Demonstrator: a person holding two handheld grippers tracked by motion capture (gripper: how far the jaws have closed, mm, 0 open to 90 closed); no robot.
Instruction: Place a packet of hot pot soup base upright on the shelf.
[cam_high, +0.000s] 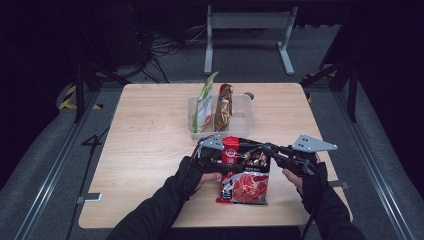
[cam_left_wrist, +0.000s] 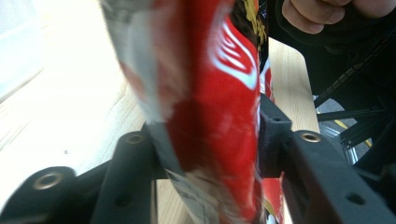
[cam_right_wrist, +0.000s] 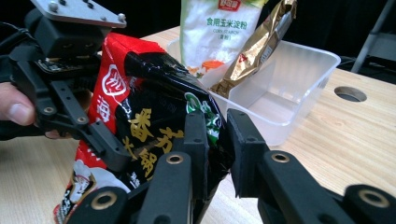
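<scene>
A red and black snack bag (cam_high: 245, 172) hangs upright over the near middle of the wooden surface (cam_high: 150, 150), its lower edge at or just above the wood, held from both sides. The left claw (cam_high: 212, 150) has its jaws narrowed onto the bag's left upper edge; in the left gripper view the bag (cam_left_wrist: 210, 116) fills the gap between the two black jaws and both appear to press on it, though the picture is blurred there. The right claw (cam_high: 272, 152) grips the bag's right upper edge, and in the right gripper view its jaws pinch the crumpled black foil (cam_right_wrist: 159, 126) tightly between them, with the left claw (cam_right_wrist: 93, 135) clamped on the far side of the bag. Just beyond the bag, toward the far middle of the surface, stands a clear plastic tub (cam_high: 245, 117) holding a white and green pouch (cam_high: 204, 107) on the left and a gold and brown packet (cam_high: 224, 105) beside it, both upright.
</scene>
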